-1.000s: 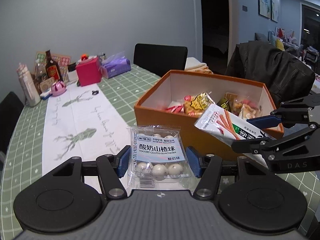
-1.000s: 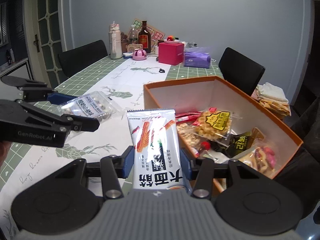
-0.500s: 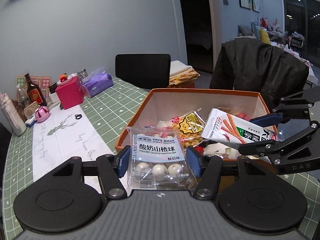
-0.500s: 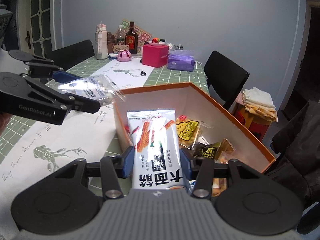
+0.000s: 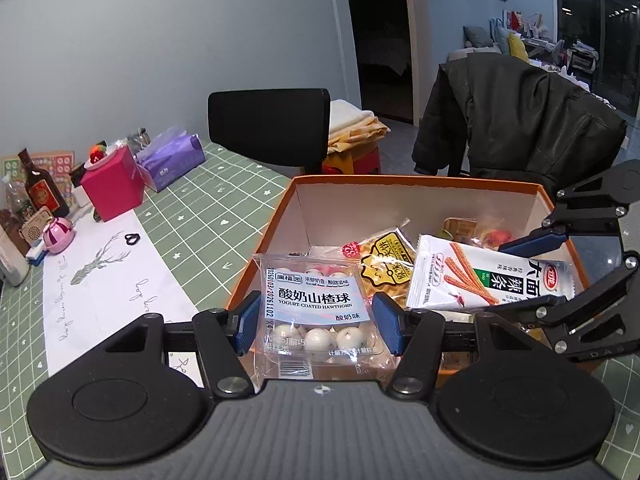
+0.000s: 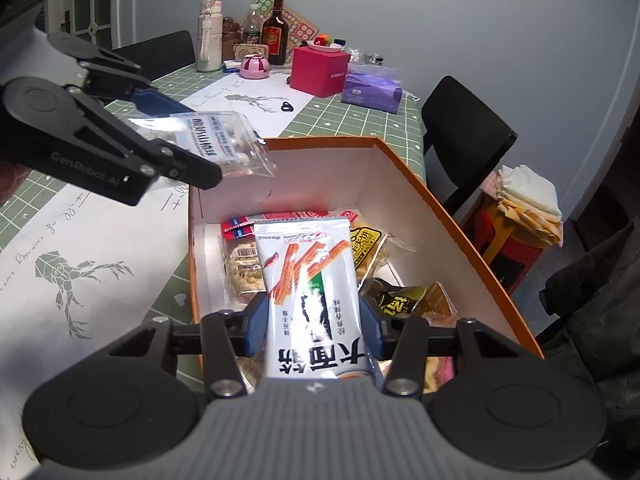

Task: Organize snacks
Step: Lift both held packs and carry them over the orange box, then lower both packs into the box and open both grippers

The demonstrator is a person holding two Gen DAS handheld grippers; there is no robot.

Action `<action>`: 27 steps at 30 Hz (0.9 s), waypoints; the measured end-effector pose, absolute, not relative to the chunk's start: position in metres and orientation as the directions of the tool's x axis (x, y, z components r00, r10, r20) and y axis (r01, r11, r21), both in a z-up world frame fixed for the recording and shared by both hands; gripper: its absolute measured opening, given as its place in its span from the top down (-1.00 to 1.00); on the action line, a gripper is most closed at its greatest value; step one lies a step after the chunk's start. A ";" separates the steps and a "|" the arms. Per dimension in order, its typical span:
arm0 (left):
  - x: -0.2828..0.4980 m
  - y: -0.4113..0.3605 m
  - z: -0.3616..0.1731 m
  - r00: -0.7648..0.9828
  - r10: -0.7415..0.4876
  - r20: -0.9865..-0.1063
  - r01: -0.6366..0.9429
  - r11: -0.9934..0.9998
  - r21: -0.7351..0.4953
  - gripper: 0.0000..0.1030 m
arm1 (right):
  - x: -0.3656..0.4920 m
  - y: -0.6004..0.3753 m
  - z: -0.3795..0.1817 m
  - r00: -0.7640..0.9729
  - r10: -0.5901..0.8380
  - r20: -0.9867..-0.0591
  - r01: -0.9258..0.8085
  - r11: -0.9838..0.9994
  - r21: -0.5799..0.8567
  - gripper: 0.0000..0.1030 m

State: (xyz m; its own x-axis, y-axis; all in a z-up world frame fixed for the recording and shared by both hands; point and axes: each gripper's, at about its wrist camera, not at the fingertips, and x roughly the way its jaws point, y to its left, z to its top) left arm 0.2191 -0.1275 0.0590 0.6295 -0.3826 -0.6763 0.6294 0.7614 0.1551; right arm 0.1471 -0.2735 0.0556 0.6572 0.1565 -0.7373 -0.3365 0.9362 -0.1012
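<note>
Over the near corner of a rectangular orange cardboard box, the left gripper clamps a clear, crinkly plastic pack of yogurt-coated hawthorn balls, its blue pads pressed to the pack's two sides; round white balls show through the film beneath a pale blue label. Beside it, above the box's open top, the right gripper pinches a glossy white pouch of spicy strips printed with orange sticks and bold black characters, held lengthwise between its pads. Inside the box, against its plain white inner walls, lies a jumble of wrapped snacks: a transparent bag with a yellow badge, a red-striped packet and a dark green wrapper. The box rests on a green checked tablecloth with a white runner bearing a geometric deer print.
</note>
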 end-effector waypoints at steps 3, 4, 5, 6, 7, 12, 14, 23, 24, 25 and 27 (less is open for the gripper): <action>0.232 -0.129 0.059 0.612 -0.385 -0.691 0.629 0.767 0.130 -0.32 | 0.158 -0.274 0.053 0.634 0.159 -0.757 -0.359 0.927 -0.106 0.08; 0.236 -0.130 0.059 0.610 -0.381 -0.695 0.629 0.766 0.132 -0.32 | 0.161 -0.274 0.052 0.628 0.157 -0.762 -0.365 0.925 -0.110 0.08; 0.240 -0.133 0.059 0.609 -0.373 -0.700 0.630 0.764 0.141 -0.32 | 0.165 -0.274 0.052 0.622 0.155 -0.767 -0.370 0.922 -0.114 0.08; 0.243 -0.135 0.058 0.608 -0.365 -0.705 0.632 0.760 0.151 -0.32 | 0.168 -0.274 0.051 0.618 0.154 -0.771 -0.374 0.920 -0.117 0.08; 0.246 -0.138 0.057 0.608 -0.358 -0.709 0.633 0.757 0.160 -0.32 | 0.170 -0.273 0.051 0.614 0.151 -0.775 -0.378 0.918 -0.120 0.08; 0.260 -0.148 0.050 0.586 -0.348 -0.731 0.652 0.738 0.171 -0.32 | 0.180 -0.269 0.048 0.588 0.154 -0.794 -0.407 0.905 -0.126 0.08; 0.268 -0.153 0.044 0.567 -0.341 -0.750 0.661 0.731 0.168 -0.32 | 0.185 -0.267 0.045 0.570 0.158 -0.807 -0.418 0.901 -0.119 0.08; 0.283 -0.173 0.021 0.528 -0.294 -0.797 0.692 0.693 0.203 -0.32 | 0.204 -0.258 0.028 0.495 0.165 -0.853 -0.462 0.882 -0.097 0.08; 0.285 -0.175 0.019 0.524 -0.290 -0.801 0.695 0.689 0.206 -0.32 | 0.207 -0.258 0.026 0.486 0.165 -0.858 -0.466 0.880 -0.095 0.08; 0.287 -0.177 0.017 0.520 -0.284 -0.805 0.697 0.685 0.209 -0.32 | 0.210 -0.257 0.024 0.476 0.170 -0.863 -0.471 0.878 -0.087 0.08; 0.291 -0.180 0.012 0.515 -0.271 -0.813 0.699 0.682 0.216 -0.32 | 0.215 -0.256 0.020 0.456 0.181 -0.872 -0.476 0.877 -0.067 0.08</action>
State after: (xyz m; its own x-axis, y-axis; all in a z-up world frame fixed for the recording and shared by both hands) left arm 0.2910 -0.1803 0.0124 0.5149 -0.2709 -0.8133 0.6993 0.6816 0.2157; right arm 0.2151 -0.2564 0.0200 0.4556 0.1806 -0.8717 -0.4755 0.8772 -0.0668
